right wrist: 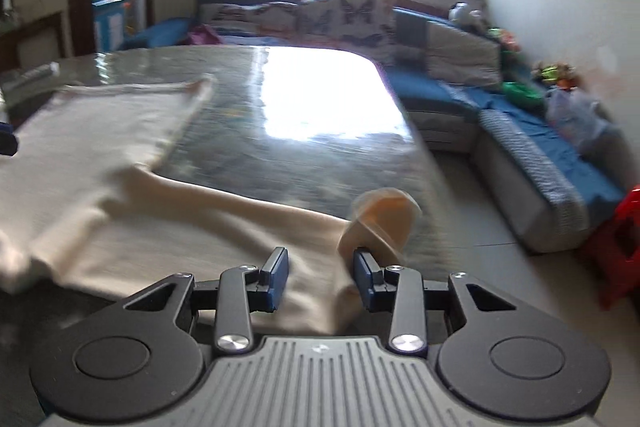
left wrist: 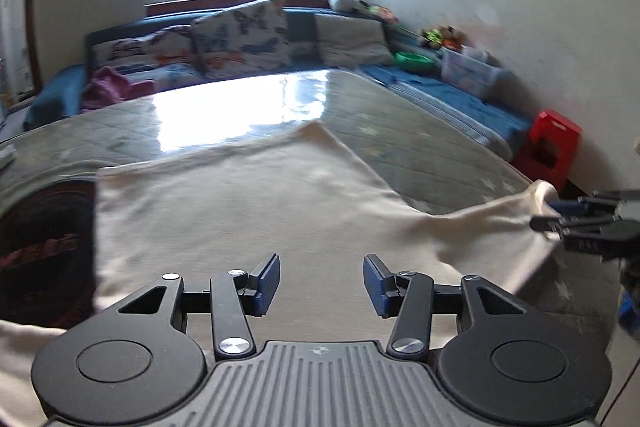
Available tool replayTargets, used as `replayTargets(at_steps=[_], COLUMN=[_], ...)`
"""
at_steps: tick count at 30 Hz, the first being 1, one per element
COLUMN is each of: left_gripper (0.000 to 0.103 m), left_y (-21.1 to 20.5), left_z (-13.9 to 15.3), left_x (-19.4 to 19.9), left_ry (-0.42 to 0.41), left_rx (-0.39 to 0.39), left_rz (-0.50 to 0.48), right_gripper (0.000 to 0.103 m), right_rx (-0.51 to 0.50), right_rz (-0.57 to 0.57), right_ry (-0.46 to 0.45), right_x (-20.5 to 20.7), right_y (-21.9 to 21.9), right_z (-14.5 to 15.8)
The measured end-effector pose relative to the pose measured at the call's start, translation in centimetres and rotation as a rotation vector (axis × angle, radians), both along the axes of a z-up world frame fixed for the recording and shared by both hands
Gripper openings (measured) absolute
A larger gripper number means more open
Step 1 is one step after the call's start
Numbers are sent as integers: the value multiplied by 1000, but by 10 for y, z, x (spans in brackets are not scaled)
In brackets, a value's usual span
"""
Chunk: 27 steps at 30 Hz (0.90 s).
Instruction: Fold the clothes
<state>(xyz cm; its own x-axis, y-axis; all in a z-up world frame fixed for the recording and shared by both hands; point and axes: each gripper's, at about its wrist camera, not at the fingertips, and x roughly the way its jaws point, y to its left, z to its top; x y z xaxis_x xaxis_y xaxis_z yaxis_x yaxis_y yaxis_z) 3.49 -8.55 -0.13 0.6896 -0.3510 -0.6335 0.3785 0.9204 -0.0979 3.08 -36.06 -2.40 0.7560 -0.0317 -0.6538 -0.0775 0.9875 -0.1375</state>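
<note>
A cream garment point(left wrist: 248, 203) lies spread on the shiny table point(left wrist: 420, 131); the right wrist view shows its body point(right wrist: 92, 131) and a sleeve point(right wrist: 248, 223) running toward me. My left gripper point(left wrist: 322, 283) hovers low over the garment's middle, open, with nothing between its blue pads. The right gripper point(left wrist: 560, 217) shows at the table's right edge with the sleeve end pulled up to it. In its own view my right gripper point(right wrist: 321, 279) has bunched cloth between its fingers, and the cuff point(right wrist: 382, 223) stands up past the right pad.
A dark garment with red print point(left wrist: 44, 239) lies at the table's left. Beyond the table runs a blue corner sofa point(left wrist: 452, 91) with butterfly cushions point(left wrist: 244, 35), a green bowl point(left wrist: 414, 59) and a clear box point(left wrist: 472, 71). A red stool point(left wrist: 552, 143) stands on the floor to the right.
</note>
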Motion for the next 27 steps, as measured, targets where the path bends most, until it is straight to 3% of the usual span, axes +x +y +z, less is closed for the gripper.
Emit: replayTargets(at_steps=[7, 11, 15, 22, 27], left_gripper=[50, 50, 50, 50, 50], left_y=[-39, -52, -58, -61, -59], left_z=[-15, -18, -23, -26, -26], left_x=[-9, -16, -21, -27, -26], left_ry=[14, 13, 13, -4, 1], left_rx=[38, 50, 71, 101, 92], left_rz=[-103, -133, -159, -187, -178], right_gripper=[38, 38, 37, 37, 37], right_rx=[-47, 5, 46, -10, 34], right_rz=[-135, -54, 36, -44, -105], right_ry=[-37, -63, 4, 1, -17], right_x=[3, 5, 21, 54, 35], right_y=[-22, -15, 0, -10, -22], right_z=[8, 16, 5, -1, 10])
